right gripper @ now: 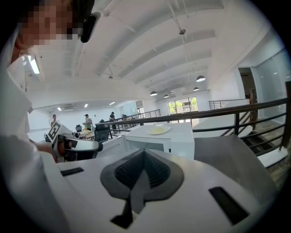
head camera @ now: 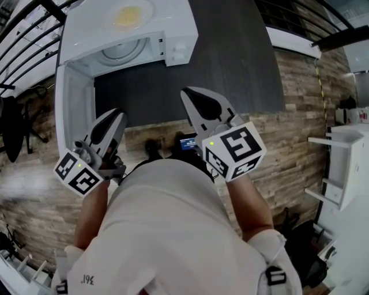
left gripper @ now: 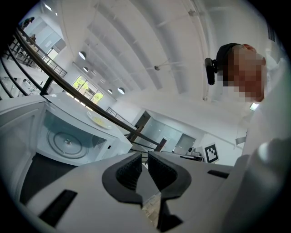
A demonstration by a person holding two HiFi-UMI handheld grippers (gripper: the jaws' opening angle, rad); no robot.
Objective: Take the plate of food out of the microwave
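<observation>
Since the plate of food (head camera: pixel 131 14) sits on top of the open microwave (head camera: pixel 173 29) at upper left, well away from both tongs, left gripper (head camera: pixel 111 125) looks nearer, jaws barely apart, empty; right gripper (head camera: pixel 200 102) pinched together, empty too

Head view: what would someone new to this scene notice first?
The white plate of yellow food sits on top of the white microwave oven, not inside it. Its door stands open at the left, and only the glass turntable shows in the cavity. The left gripper and right gripper hover empty near the person's body.
</observation>
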